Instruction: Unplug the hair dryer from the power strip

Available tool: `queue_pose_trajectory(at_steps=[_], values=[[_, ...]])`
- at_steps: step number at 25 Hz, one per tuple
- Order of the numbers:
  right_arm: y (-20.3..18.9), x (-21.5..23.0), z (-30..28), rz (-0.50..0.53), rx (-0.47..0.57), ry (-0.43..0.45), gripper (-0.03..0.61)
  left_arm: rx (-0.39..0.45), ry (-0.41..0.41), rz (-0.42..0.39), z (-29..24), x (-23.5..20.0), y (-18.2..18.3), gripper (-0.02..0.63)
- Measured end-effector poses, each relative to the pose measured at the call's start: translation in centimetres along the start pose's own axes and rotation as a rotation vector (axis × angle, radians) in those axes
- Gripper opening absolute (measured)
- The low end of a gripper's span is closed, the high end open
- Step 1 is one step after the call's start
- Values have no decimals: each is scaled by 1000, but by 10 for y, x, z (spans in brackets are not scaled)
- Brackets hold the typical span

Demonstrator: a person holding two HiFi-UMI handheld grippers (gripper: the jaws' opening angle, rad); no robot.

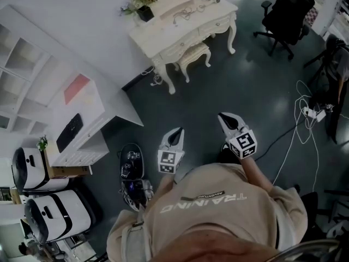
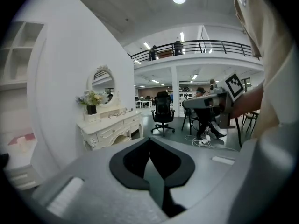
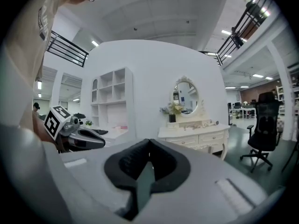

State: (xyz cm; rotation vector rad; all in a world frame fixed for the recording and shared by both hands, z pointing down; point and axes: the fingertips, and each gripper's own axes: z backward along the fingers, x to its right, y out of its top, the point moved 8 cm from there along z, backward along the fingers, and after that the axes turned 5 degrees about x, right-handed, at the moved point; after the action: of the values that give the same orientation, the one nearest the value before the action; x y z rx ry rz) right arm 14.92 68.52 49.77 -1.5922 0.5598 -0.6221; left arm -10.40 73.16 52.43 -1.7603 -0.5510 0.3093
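- Head view: L gripper (image 1: 178, 130) and R gripper (image 1: 222, 116) being held out side by side over dark floor, apart from each other, both pointing toward the vanity (image 1: 184, 26).
- Head view: both grippers' jaws lying together, nothing in them.
- Head view: power strip (image 1: 315, 113) lying on the floor at far right w/ white cables (image 1: 299, 125) trailing off it, well apart from both grippers. Dryer too small to pick out.
- Head view: stool (image 1: 194, 53) sitting under the vanity; black chair (image 1: 284, 9) standing beyond, top right.
- L gripper view: L gripper (image 2: 150, 139) closed, tips meeting, gripping nothing.
- L gripper view: vanity (image 2: 110, 125) standing ahead-left against a white wall w/ an oval mirror (image 2: 100, 81); chair (image 2: 162, 112) at centre; power strip (image 2: 202, 143) lying on the floor beyond; R gripper (image 2: 186, 103) showing at right.
- R gripper view: R gripper (image 3: 149, 142) closed, tips touching, empty.
- R gripper view: vanity (image 3: 194, 134) ahead-right, shelf (image 3: 110, 97) beside it, L gripper (image 3: 103, 143) showing at left.
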Motion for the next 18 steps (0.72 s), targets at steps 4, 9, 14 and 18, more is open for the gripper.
queue_pose_trajectory(at_steps=[4, 9, 14, 18], values=[[6, 34, -26, 17, 6, 21, 3, 53, 45, 180, -39, -19, 8, 8], [10, 98, -47, 1, -3, 70, 3, 76, 77, 183, -100, -17, 45, 8], [3, 157, -89, 4, -29, 172, 3, 31, 85, 190, -166, -20, 52, 8], [0, 200, -115, -13, -39, 222, 3, 20, 127, 234, -204, -21, 60, 8]])
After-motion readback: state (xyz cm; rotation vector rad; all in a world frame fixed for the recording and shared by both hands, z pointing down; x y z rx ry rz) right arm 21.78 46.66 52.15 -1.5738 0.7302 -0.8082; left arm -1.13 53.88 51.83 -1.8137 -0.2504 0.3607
